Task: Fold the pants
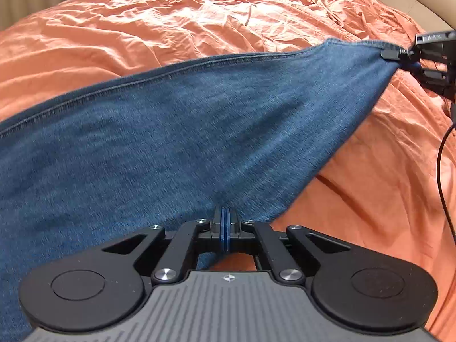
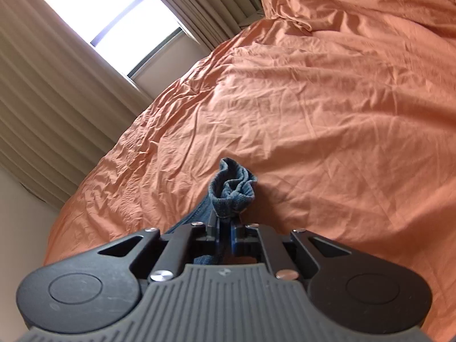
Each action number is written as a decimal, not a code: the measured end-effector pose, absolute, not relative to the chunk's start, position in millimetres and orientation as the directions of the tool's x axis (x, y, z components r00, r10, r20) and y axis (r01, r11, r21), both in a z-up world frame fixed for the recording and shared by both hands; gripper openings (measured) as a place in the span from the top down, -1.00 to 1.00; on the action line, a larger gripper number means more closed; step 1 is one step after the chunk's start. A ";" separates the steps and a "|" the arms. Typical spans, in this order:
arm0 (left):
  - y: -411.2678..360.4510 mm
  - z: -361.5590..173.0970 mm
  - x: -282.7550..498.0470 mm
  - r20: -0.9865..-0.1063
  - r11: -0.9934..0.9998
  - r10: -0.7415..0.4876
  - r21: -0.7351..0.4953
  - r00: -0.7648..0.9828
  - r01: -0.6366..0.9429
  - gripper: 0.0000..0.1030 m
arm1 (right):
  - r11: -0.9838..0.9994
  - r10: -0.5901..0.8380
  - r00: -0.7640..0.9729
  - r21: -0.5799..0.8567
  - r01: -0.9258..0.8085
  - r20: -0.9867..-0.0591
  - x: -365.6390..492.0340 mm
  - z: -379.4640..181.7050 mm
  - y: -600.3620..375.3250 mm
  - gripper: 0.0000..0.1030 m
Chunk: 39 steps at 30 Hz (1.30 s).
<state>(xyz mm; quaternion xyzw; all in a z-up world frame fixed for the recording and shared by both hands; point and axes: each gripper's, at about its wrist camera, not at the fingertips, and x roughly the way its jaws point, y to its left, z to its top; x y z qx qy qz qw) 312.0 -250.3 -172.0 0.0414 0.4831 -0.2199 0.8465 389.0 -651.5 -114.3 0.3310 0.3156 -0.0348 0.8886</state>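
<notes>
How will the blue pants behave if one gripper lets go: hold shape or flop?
Likely flop: the pants hang as a soft sheet between the left gripper and right gripper, with no stiffness showing. The bunched hem crumples easily. The knit-looking fabric probably grips the pads, so slipping seems unlikely. It would drop onto the orange bedsheet.

the pants (image 1: pixel 176 119) are a heathered denim blue, faintly streaked lighter and darker, with a darker navy stitched seam along the upper edge. the bunched hem in the right wrist view (image 2: pixel 233 188) is the same blue with a finely ribbed look. the bedsheet (image 1: pixel 171 22) is a plain salmon orange, paler where light falls on its creases. the left gripper (image 1: pixel 225 222) is matte black with silver screw heads, blue pads and a grey ribbed body; the right gripper (image 2: pixel 226 225) matches it. the curtains (image 2: pixel 42 99) are beige with vertical pleat shadows, and the window (image 2: pixel 114 14) glows white. a cable (image 1: pixel 444 171) is black.
</notes>
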 end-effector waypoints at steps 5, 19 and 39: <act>-235.8 -165.4 290.7 -0.831 0.877 -0.393 -0.211 0.393 0.432 0.90 | 0.870 0.150 0.837 0.472 0.141 -0.527 380.5 -49.8 -603.6 0.98; -82.3 -64.4 250.6 -0.691 0.914 -0.399 -0.253 0.603 0.316 0.86 | 0.922 0.294 0.852 0.362 -0.135 -0.433 370.5 50.4 -407.2 0.97; 78.0 -116.8 235.3 -0.671 0.899 -0.359 -0.436 0.649 0.046 0.47 | 0.894 0.442 0.542 0.305 -0.328 -0.714 333.7 -169.7 -167.3 0.85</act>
